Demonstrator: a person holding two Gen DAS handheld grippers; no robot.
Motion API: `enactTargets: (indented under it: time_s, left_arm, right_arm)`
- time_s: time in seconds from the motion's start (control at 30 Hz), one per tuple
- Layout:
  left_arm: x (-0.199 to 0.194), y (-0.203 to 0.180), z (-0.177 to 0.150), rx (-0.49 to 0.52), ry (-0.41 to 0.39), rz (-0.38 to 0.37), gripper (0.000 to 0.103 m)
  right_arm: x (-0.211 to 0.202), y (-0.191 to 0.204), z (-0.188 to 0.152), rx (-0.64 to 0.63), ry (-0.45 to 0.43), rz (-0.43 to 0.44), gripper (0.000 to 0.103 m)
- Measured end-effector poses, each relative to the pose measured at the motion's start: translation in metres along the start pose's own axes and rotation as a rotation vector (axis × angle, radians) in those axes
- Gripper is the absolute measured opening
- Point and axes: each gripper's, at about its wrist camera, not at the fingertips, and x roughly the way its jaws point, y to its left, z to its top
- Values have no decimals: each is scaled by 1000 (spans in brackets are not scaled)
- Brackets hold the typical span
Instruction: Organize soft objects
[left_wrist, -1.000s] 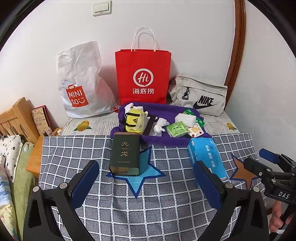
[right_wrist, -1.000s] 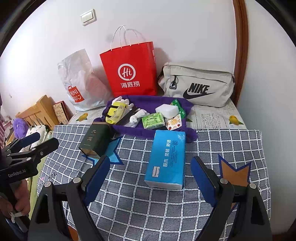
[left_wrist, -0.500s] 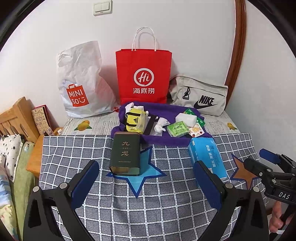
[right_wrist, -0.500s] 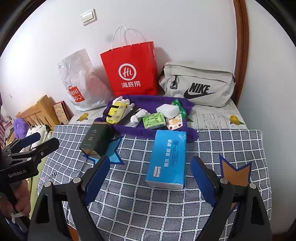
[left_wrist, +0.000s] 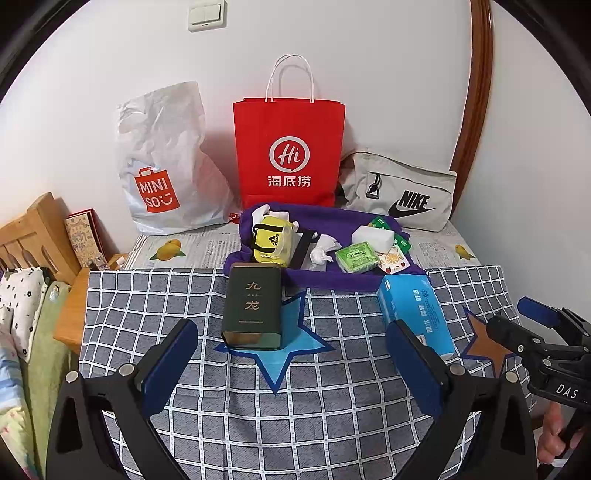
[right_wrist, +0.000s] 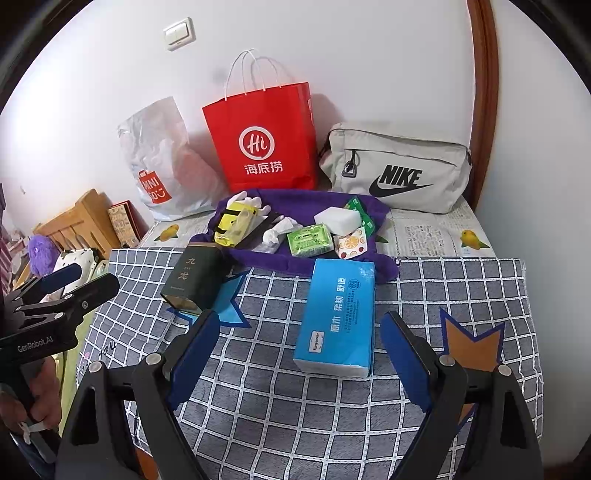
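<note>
Nothing has moved since a second ago. Your left gripper (left_wrist: 291, 363) and right gripper (right_wrist: 299, 354) both hang wide apart, empty, above the checked cloth (right_wrist: 258, 406). Blue tissue pack (right_wrist: 338, 317) lies ahead of the right one (not touched), dark green tin (left_wrist: 253, 306) ahead of the left. Beyond: purple cloth (left_wrist: 332, 221) holding the small packs, then red bag (left_wrist: 290, 151).

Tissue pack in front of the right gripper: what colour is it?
Bright blue with white lettering, white at the near end; the tissue pack shows best in the right wrist view.
</note>
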Motion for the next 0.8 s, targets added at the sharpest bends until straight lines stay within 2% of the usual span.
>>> enactTargets:
  time_s: [0.8]
  left_arm:
    - [1,1,-1,8,-2,10,103]
  right_arm:
    - [5,1,-2,-2,11,2,88]
